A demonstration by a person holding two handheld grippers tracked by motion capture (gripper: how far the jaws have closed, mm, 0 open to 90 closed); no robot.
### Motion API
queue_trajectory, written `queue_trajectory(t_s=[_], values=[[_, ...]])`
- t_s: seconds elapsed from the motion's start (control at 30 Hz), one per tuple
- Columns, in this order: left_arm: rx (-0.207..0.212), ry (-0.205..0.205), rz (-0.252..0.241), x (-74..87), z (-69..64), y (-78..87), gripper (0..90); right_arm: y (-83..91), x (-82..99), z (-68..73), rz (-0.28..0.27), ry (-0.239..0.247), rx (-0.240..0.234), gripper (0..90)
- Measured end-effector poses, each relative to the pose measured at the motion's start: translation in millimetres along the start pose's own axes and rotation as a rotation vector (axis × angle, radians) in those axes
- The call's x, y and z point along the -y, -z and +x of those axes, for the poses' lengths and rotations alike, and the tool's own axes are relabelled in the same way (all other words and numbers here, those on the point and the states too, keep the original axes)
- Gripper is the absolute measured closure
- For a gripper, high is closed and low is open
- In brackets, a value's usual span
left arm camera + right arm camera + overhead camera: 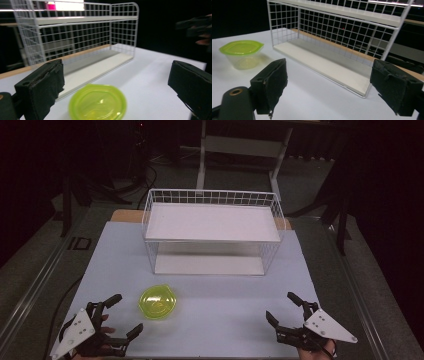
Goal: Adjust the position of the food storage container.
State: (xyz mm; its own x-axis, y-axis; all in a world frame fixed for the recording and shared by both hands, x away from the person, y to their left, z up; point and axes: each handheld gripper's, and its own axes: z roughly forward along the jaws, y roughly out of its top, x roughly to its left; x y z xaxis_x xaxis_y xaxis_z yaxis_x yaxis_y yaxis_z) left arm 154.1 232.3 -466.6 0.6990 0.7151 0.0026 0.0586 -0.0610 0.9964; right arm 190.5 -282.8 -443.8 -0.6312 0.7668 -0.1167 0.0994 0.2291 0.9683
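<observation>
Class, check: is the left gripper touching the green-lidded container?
Apart. In the high view, bare table shows between the left gripper and the green-lidded container.

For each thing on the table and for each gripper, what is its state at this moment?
Container: upright on the table, green lid on, not held.
Wire rack: upright, both shelves bare.
Left gripper: open, nothing between its jaws, beside the container and apart from it.
Right gripper: open, nothing between its jaws, away from the container.
</observation>
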Motion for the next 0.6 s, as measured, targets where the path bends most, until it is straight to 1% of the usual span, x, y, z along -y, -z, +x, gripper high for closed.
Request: queue_trajectory(t_s=[0.1, 0.17, 0.23, 0.27, 0.3, 0.33, 0.37, 0.4, 0.43, 0.47, 0.5, 0.53, 0.57, 0.6], values=[[0.025, 0.002, -0.007, -5.1, -5.1, 1.6, 1.3, 1.7, -2.3, 3.4, -0.006, 0.022, 0.006, 14.1], [0.028, -0.006, -0.007, -6.8, -7.4, 2.1, 1.3, 2.9, -3.4, 4.2, -0.014, 0.03, 0.009, 14.1], [0.027, -0.032, -0.002, -13.8, -15.3, 1.7, 1.3, 7.0, -7.1, 6.5, -0.038, 0.037, 0.008, 14.1], [0.027, -0.032, -0.002, -13.8, -15.3, 1.7, 1.3, 7.0, -7.1, 6.5, -0.038, 0.037, 0.008, 14.1], [0.034, -0.029, 0.0, -17.9, -18.2, 1.6, 1.3, 7.7, -7.9, 7.1, -0.044, 0.036, 0.005, 14.1], [0.057, -0.019, -0.007, -23.8, -21.9, 1.7, 1.3, 8.4, -9.5, 8.0, -0.045, 0.041, 0.005, 14.1], [0.06, -0.015, -0.001, -27.3, -23.8, 1.6, 1.3, 9.6, -11.1, 9.5, -0.053, 0.043, 0.003, 14.1], [0.046, -0.021, 0.004, -30.9, -26.2, 1.3, 1.3, 9.9, -12.0, 10.2, -0.056, 0.041, -0.004, 14.1], [0.046, -0.021, 0.004, -30.9, -26.2, 1.3, 1.3, 10.0, -12.9, 11.0, -0.055, 0.045, -0.004, 14.1], [0.043, -0.037, 0.007, -38.1, -27.4, 2.1, 1.3, 10.6, -13.8, 12.3, -0.059, 0.046, -0.003, 14.1], [0.051, -0.031, 0.008, -41.6, -26.7, 2.2, 1.3, 10.6, -14.4, 12.5, -0.062, 0.05, -0.007, 14.1], [0.04, -0.026, 0.003, -44.6, -26.4, 2.6, 1.3, 10.6, -15.0, 13.1, -0.062, 0.05, -0.009, 14.1], [0.026, -0.012, 0.002, -47.1, -25.4, 2.7, 1.3, 10.6, -15.5, 13.7, -0.061, 0.052, -0.01, 14.1], [0.023, 0.009, 0.005, -49.2, -23.0, 2.3, 1.3, 10.6, -15.8, 14.2, -0.058, 0.053, -0.012, 14.1]])
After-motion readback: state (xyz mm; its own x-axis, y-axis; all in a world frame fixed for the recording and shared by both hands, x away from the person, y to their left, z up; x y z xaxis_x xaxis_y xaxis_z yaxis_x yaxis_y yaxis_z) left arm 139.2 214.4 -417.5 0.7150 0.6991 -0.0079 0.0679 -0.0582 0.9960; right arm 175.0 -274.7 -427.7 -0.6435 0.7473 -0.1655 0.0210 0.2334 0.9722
